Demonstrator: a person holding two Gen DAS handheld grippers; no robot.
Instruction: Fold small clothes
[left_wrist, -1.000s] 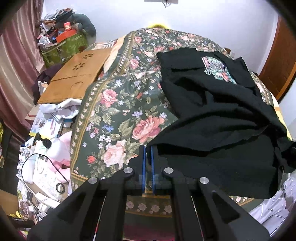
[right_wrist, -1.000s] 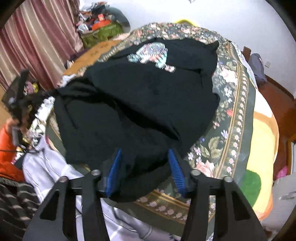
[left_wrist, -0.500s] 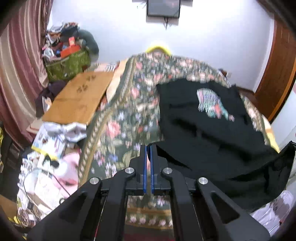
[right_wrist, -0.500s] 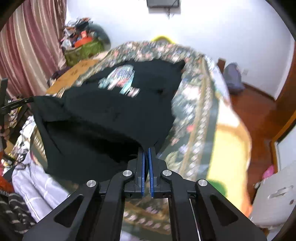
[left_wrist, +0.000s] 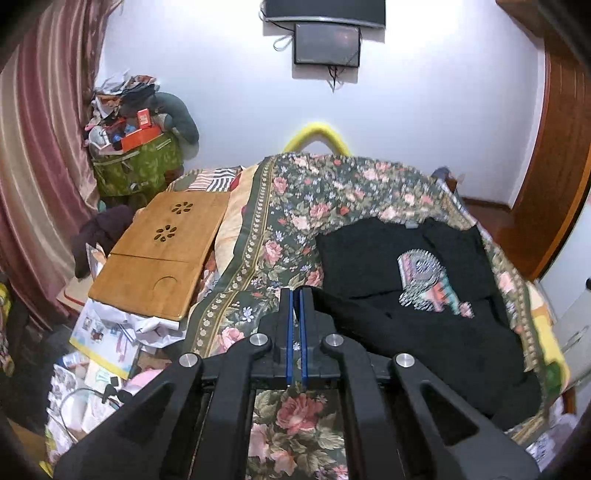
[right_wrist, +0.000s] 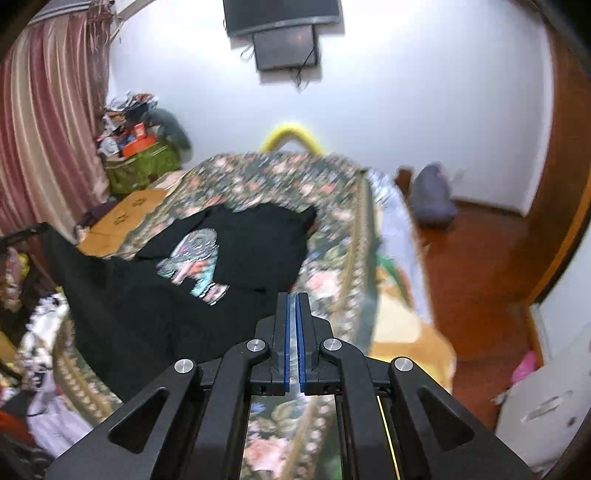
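A black T-shirt (left_wrist: 424, 306) with a pastel print lies on a floral bedspread (left_wrist: 295, 214). Its near hem is lifted off the bed. My left gripper (left_wrist: 295, 295) is shut on the hem's left corner, and the cloth runs off to the right from its jaws. My right gripper (right_wrist: 293, 299) is shut on the hem's right corner; the shirt (right_wrist: 207, 288) stretches away to the left, with the far corner raised at the left edge. The print (right_wrist: 195, 266) faces up.
A wooden lap tray (left_wrist: 162, 251) lies left of the bedspread, above loose papers and clutter (left_wrist: 103, 354). A green bag piled with items (left_wrist: 136, 162) stands by the curtain. A wooden floor with a grey bag (right_wrist: 432, 199) lies right of the bed (right_wrist: 332, 280).
The right gripper has shut on the shirt's hem. Both grippers have risen and pulled back, lifting the near hem off the bed and stretching it between them.
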